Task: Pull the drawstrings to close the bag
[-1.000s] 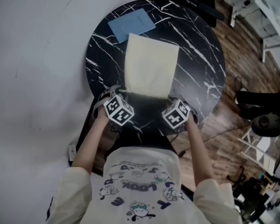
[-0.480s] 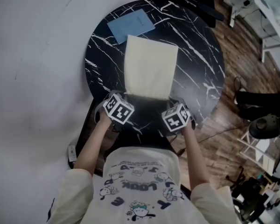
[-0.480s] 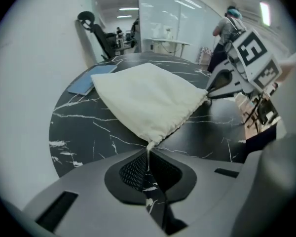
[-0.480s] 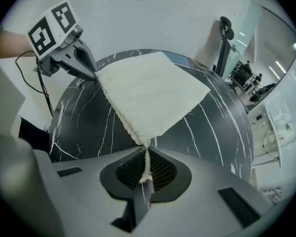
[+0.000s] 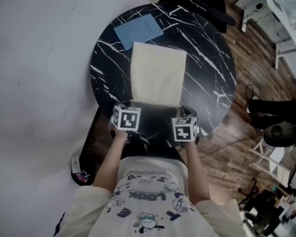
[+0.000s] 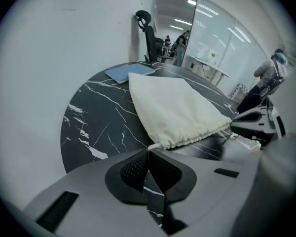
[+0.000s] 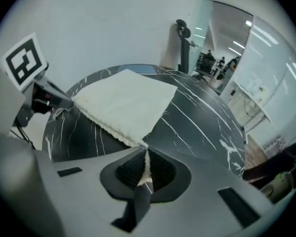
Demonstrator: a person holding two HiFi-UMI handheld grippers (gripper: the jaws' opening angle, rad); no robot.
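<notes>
A cream cloth drawstring bag (image 5: 158, 75) lies flat on the round black marble table (image 5: 212, 68), its gathered mouth toward me. My left gripper (image 5: 129, 107) is at the mouth's left corner. Its jaws have just closed, and a bit of the white drawstring (image 6: 154, 145) shows at their tips. My right gripper (image 5: 182, 113) is at the right corner, shut on the other drawstring (image 7: 145, 164), which runs between its pads. The bag (image 6: 175, 110) fills the left gripper view's middle. In the right gripper view the bag (image 7: 126, 102) reaches back from the jaws.
A blue sheet (image 5: 138, 28) lies on the table beyond the bag's far left corner. Dark objects (image 5: 202, 6) sit at the table's far edge. White floor lies to the left, wooden floor (image 5: 246, 147) with furniture to the right. The table's near edge is just under my hands.
Both marker cubes have rolled to face me more squarely. The left jaws went from open to shut at the bag's corner. The right gripper drew slightly back toward me.
</notes>
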